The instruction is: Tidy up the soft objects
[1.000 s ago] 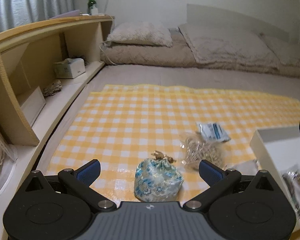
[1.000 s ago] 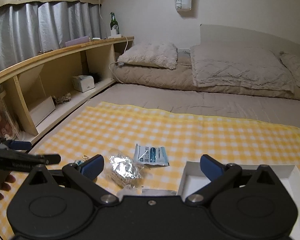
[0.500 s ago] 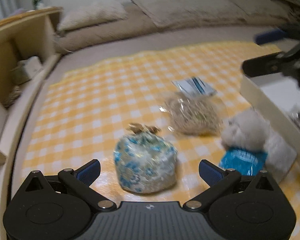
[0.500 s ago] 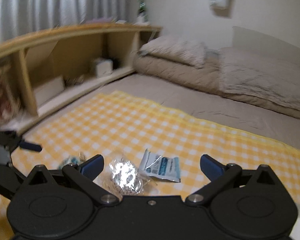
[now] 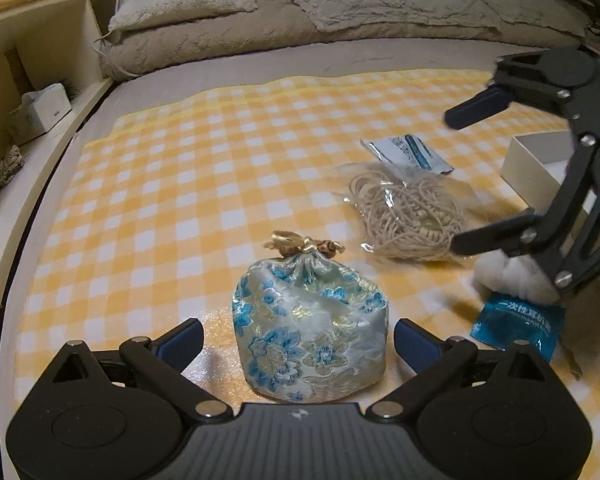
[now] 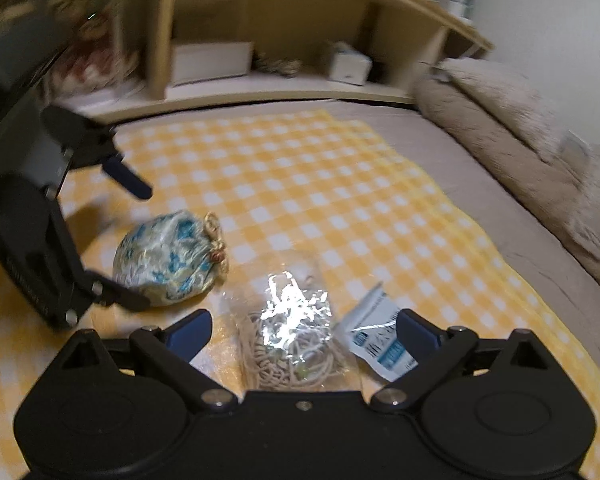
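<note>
We bracket the one brocade pouch [image 5: 310,328] with our left gripper [image 5: 298,340], fingers apart on either side, so closing should catch its soft belly. Our right gripper [image 6: 304,330] straddles the one bag of cord [image 6: 296,344] just beside the pouch, fingers also apart. Past it lie two printed packets, one fluffy white thing [image 5: 512,276] and one white box [image 5: 532,168].
</note>
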Tool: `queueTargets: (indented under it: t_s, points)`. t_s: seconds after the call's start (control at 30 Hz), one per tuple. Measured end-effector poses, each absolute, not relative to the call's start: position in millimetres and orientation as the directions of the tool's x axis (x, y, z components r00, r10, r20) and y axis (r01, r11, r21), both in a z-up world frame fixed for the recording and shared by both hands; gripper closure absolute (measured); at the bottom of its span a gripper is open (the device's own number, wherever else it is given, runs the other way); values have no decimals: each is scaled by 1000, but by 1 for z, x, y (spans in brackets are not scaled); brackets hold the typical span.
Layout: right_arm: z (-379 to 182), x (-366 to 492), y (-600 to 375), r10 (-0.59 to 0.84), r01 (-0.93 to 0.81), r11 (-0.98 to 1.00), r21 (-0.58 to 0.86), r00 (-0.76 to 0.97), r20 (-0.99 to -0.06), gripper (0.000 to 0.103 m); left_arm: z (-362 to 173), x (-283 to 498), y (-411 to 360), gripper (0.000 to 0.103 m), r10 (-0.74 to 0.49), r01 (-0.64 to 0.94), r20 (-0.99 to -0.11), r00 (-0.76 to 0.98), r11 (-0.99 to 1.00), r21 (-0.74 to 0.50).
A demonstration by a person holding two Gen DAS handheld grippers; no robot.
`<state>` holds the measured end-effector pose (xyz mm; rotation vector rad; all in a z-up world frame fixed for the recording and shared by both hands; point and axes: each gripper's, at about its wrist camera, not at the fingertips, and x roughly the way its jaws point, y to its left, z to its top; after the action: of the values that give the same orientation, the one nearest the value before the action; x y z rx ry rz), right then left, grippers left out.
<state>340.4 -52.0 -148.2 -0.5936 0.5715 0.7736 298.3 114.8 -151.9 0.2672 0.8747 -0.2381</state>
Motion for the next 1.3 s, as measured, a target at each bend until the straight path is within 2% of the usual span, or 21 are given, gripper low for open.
queueTargets:
  t_s: [0.2,0.43,0.57,0.73,1.03,1.3]
  points:
    - [-168,350,-42,427,-818,468,-335,541,-724,7,-158,298,105,7,-98,366,-782,616,914,174]
    - [-180,367,-36,429,-827,478,-296,514,-743,9,-162,302,106,10,-87,351,-788,609,921,170]
    - [-185,374,-35,441,-825,506,-249,496,-748,17,-162,307,110,16,-88,327,-797,597,934,142]
    - [-185,380,-38,468,-825,536,-179,467,-750,26,-159,311,117,32,-122,281,-804,582,958,58]
    - [-182,379,-40,460,-802,579,-146,469,-754,45,-155,313,116,48,-97,242,-800,591,968,61]
    - [-173,373,-44,465,-768,634,-89,470,-750,53,-143,310,126,51,-54,154,-781,623,987,54]
